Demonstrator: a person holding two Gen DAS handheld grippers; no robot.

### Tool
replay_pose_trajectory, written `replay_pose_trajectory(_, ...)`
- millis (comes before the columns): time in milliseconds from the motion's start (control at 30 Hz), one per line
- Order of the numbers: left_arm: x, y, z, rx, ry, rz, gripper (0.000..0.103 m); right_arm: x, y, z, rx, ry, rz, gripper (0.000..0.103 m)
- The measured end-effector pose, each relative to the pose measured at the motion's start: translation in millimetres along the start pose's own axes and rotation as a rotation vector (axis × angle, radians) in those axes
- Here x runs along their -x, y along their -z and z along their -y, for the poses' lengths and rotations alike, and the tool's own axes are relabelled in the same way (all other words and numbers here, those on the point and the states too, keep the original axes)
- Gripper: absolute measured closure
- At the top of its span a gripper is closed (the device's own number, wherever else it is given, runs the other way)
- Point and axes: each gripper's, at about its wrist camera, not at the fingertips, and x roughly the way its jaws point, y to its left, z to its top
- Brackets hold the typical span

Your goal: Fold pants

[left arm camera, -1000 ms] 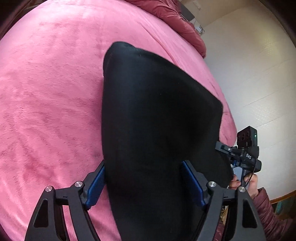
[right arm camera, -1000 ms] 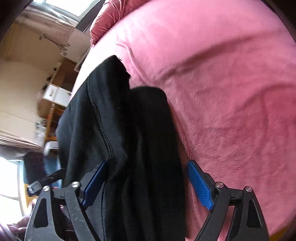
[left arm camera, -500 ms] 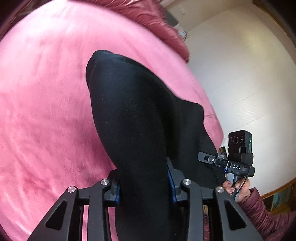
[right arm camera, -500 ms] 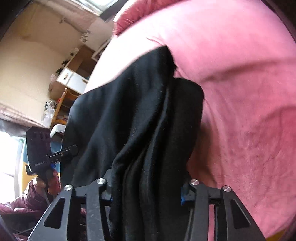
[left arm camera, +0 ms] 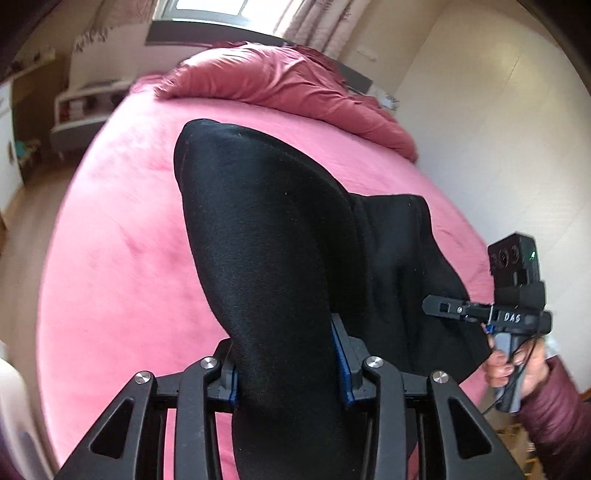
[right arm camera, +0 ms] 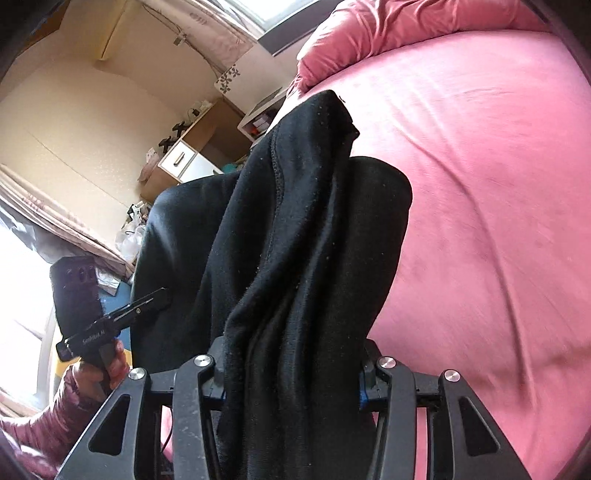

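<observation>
Over pink bed (left arm camera: 110, 258), black pants (left arm camera: 266, 240) fill view, rumpled duvet (left arm camera: 295, 85) behind, shelves (left arm camera: 85, 107) perhaps beyond.

a pink bed (left arm camera: 122, 266) fills most of both views. at the bed's far end lies a bunched red quilt (left arm camera: 291, 88). beyond the quilt is a bright window (left arm camera: 210, 5) with pale curtains (left arm camera: 314, 22). off the bed's left edge stand a low white shelf unit (left arm camera: 86, 107) and a wooden cabinet (right arm camera: 192, 155) with a white drawer.
</observation>
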Motion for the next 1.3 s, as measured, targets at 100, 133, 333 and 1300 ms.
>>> replay_pose_trajectory(100, -5.4, -4.6, -5.8, 0.001, -0.04, 0.011, 0.064, -21.8, -19.3, -6.1, 0.015, -0.008, -0.023, 0.057)
replay_pose_trajectory(133, -7.8, -5.8, -7.8, -0.004, -0.049, 0.013, 0.064, -28.4, -24.3, -6.9, 0.019, -0.009, -0.03, 0.057)
replay_pose_trajectory(333, -30.4, -13.4, -21.4, -0.024, -0.076, -0.003, 0.064, -46.9, -32.9, 8.4, 0.007, 0.002, -0.07, 0.057)
replay_pose_trajectory(1300, -28.5, 10.5, -43.0, 0.153, -0.274, 0.01, 0.031, -69.0, -13.6, 32.5, -0.086, 0.137, -0.039, 0.026)
